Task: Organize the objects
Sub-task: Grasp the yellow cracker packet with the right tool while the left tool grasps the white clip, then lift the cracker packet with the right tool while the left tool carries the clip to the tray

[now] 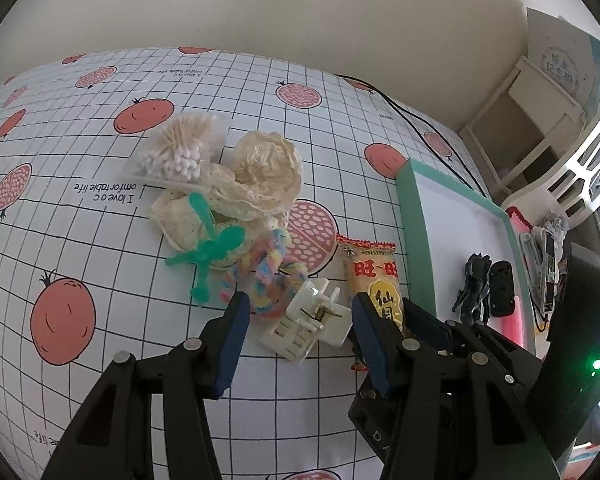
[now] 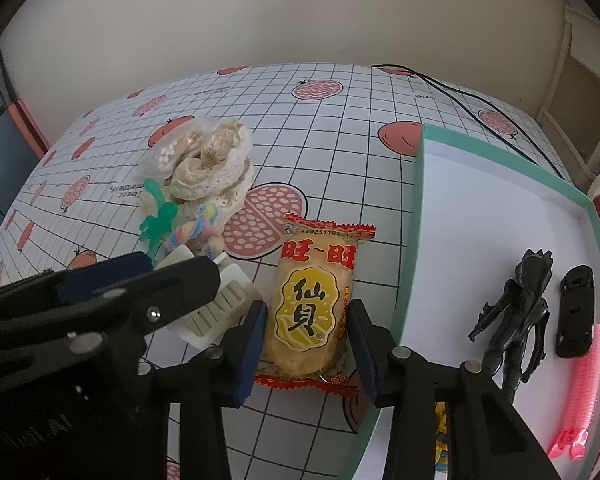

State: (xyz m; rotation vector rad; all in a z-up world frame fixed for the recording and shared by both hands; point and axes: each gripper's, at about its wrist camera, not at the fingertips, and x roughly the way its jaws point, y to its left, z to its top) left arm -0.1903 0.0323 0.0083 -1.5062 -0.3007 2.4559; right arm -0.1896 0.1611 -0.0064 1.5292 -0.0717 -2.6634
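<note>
One table (image 1: 100,208) with a gridded cloth printed with red fruit carries everything. On it sits one shallow box (image 2: 500,216) with a green rim and white floor, holding one black figure (image 2: 516,312), one black toy car (image 2: 576,316) and one pink hair clip (image 2: 584,396) along its right wall. Left of the box lies one heap: one roll of cream lace (image 1: 260,172), one bag of cotton swabs (image 1: 180,152), two green spoons (image 1: 208,248) crossed, and one pastel braided rope (image 1: 268,276). One rice cracker packet (image 2: 312,308) lies just beside the box's left wall, between the apart jaws of the right gripper (image 2: 310,336), which are close on both sides; whether they touch it I cannot tell. One white hair claw (image 1: 312,324) lies between the wide-apart jaws of the left gripper (image 1: 300,340)
</note>
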